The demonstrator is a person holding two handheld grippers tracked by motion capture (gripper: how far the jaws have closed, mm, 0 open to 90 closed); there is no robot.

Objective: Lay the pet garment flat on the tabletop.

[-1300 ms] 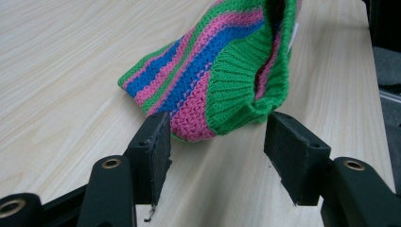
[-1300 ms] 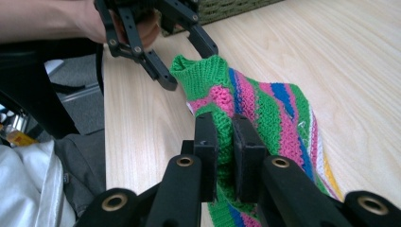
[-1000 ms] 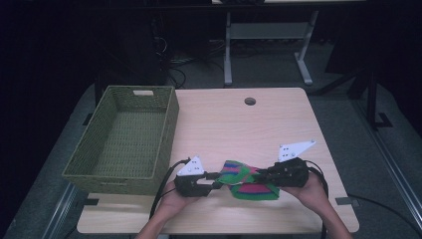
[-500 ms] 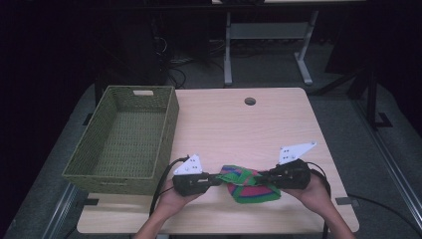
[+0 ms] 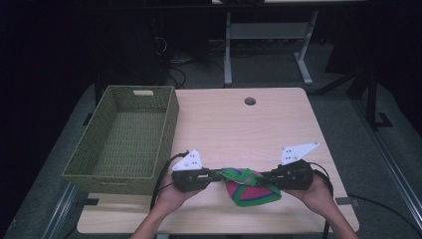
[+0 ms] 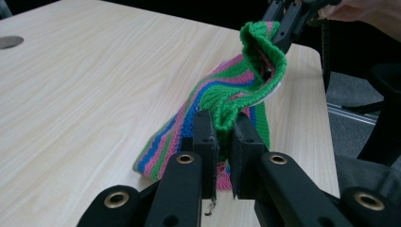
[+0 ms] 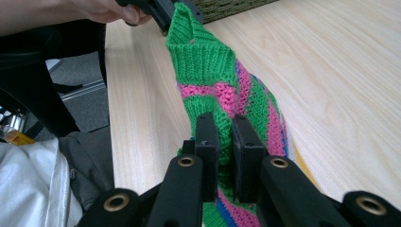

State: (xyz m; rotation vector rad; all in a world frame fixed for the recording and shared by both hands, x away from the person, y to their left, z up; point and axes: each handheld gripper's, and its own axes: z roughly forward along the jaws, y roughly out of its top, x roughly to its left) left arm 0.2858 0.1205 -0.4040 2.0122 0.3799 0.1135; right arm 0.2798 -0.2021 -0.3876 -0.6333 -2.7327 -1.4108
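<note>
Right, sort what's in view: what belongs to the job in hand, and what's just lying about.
In the job: knitted striped cloth, left tongs and right tongs, both shut on its green rim.
Lying about: wicker basket, round table hole.

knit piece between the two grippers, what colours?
The knit piece is striped green, pink and blue, with a green ribbed edge. Left gripper view shows it best.

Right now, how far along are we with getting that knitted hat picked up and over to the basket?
Done: both grippers have the striped knitted hat pinched by its green rim, the left gripper having just closed on it and the right gripper clamped opposite. In hand: the hat stretches between them, its lower part at the table. Left, probably: carrying it to the green wicker basket, which holds nothing.
</note>
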